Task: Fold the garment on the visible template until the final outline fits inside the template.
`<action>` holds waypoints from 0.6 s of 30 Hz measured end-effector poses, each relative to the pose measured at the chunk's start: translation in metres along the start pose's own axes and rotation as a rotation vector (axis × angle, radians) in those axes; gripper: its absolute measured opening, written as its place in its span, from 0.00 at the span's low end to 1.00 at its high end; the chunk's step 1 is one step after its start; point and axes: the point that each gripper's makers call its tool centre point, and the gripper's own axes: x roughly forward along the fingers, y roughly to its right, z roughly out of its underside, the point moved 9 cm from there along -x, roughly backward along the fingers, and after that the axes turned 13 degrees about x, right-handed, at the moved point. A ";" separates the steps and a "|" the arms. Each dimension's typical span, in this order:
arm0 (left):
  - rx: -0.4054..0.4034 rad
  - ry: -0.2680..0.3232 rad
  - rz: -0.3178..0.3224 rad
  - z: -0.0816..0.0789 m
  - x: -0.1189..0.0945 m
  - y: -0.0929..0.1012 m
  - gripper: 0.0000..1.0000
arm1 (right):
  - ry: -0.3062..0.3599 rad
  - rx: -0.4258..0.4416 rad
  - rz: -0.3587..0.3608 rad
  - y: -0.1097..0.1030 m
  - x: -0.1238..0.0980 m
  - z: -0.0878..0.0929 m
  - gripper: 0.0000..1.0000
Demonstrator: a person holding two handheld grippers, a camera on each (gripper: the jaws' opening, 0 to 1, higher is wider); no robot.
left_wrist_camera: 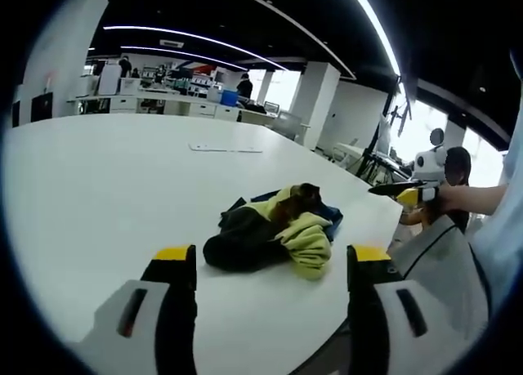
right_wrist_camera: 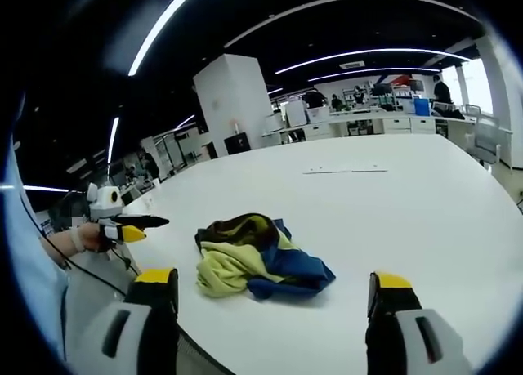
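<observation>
Garment first: I see it lying crumpled in a heap on the white table, near the table's edge, with yellow-green, dark brown-black and blue cloth bunched together. In the left gripper view my left gripper sits low in the picture, its two yellow-tipped jaws spread wide with nothing between them, and the heap lies just beyond them, apart from both tips. At the right of that view I can make out the right gripper, held off the table's edge by a hand; I read its jaws better in its own view. There the right gripper also stands released, jaws wide apart and empty, with the garment lying ahead of them, the yellow-green part toward the table edge and the blue part toward the middle of the table. At the left of that view the left gripper hangs beyond the table edge, off the cloth. Farther along the table I see a thin pale line of markings, well apart from the heap; I cannot tell what it is.
</observation>
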 end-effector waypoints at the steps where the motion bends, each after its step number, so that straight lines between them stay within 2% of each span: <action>1: 0.007 -0.008 0.000 -0.002 0.000 0.000 0.71 | -0.009 -0.006 0.006 0.002 0.001 0.001 0.96; 7: 0.094 -0.038 -0.001 -0.005 0.005 -0.008 0.63 | -0.059 -0.038 0.012 0.007 0.011 0.002 0.91; 10: 0.190 -0.092 0.024 -0.003 0.014 -0.014 0.61 | -0.082 -0.055 0.011 0.009 0.021 0.000 0.91; 13: 0.227 -0.148 0.073 0.001 0.026 -0.014 0.59 | -0.099 -0.063 0.009 0.011 0.029 -0.001 0.86; 16: 0.289 -0.146 0.099 0.000 0.037 -0.012 0.50 | -0.116 -0.078 -0.007 0.010 0.042 -0.005 0.82; 18: 0.285 -0.142 0.108 -0.001 0.046 -0.011 0.45 | -0.127 -0.108 -0.014 0.008 0.049 -0.008 0.80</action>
